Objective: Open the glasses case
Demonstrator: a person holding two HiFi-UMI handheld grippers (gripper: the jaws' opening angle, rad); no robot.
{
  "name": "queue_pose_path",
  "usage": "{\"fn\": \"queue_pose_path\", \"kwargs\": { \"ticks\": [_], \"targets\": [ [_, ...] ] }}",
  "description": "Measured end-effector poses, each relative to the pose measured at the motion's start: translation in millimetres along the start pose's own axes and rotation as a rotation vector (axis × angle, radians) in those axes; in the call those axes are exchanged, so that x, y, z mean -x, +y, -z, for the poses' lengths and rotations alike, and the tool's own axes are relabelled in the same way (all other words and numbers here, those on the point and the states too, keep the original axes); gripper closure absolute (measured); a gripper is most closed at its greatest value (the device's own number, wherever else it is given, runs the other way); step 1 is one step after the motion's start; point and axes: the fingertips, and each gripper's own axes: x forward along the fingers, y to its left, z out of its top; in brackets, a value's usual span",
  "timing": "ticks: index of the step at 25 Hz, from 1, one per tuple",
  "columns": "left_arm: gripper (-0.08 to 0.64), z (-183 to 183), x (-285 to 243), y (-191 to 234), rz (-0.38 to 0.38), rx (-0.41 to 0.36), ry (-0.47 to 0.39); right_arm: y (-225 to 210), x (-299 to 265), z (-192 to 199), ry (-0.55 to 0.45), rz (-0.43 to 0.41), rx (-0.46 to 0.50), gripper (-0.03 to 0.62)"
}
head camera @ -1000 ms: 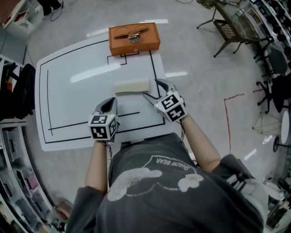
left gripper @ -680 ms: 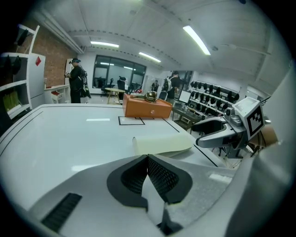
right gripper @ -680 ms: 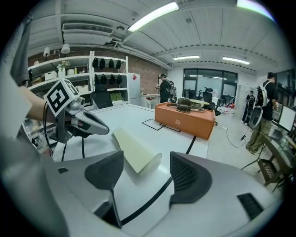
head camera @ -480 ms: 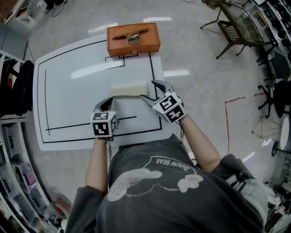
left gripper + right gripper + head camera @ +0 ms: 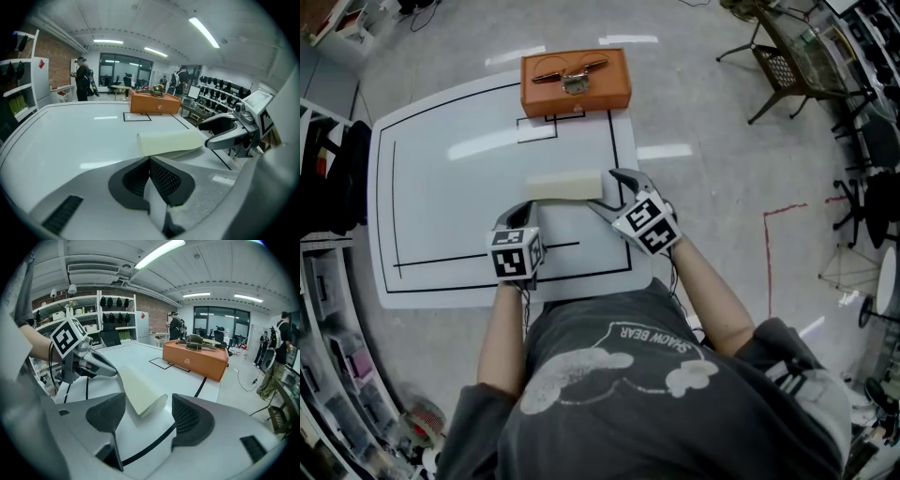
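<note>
A cream, closed glasses case (image 5: 565, 185) lies on the white mat (image 5: 441, 178) in the head view. My right gripper (image 5: 608, 189) is open at the case's right end, one jaw behind that end and one in front. In the right gripper view the case (image 5: 138, 391) lies just ahead of the open right gripper (image 5: 148, 417), slightly left of the gap. My left gripper (image 5: 523, 212) is shut on nothing, just short of the case's near left side. From the left gripper view the case (image 5: 171, 140) sits right beyond the closed left gripper (image 5: 149, 161).
An orange box (image 5: 576, 80) with a metal clasp stands at the mat's far edge, also visible as the orange box (image 5: 154, 103) and orange box (image 5: 197, 359). Black lines mark the mat. Shelves (image 5: 328, 309) stand at left, chairs (image 5: 797, 56) at right.
My right gripper has edged left, closer around the case's right end. The left gripper has barely moved.
</note>
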Motion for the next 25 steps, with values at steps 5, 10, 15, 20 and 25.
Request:
{"fn": "queue_pose_path", "kwargs": {
  "ticks": [5, 10, 15, 20, 25],
  "targets": [
    [0.557, 0.2, 0.1, 0.1, -0.001, 0.019, -0.002, 1.4, -4.0, -4.4, 0.005, -0.008, 0.067, 0.281],
    [0.557, 0.8, 0.1, 0.9, -0.003, 0.026, -0.003, 7.7, -13.7, 0.4, 0.064, -0.049, 0.168, 0.276],
    [0.557, 0.3, 0.1, 0.5, 0.001, 0.029, -0.003, 9.7, -20.4, 1.6, 0.100, -0.031, 0.254, 0.272],
    [0.557, 0.4, -0.5, 0.5, 0.005, 0.016, -0.004, 6.5, -22.6, 2.5, 0.110, -0.016, 0.271, 0.301],
    [0.557, 0.9, -1.4, 1.1, 0.010, 0.020, -0.002, 4.8, -21.6, -1.6, 0.094, -0.035, 0.234, 0.305]
  ]
}}
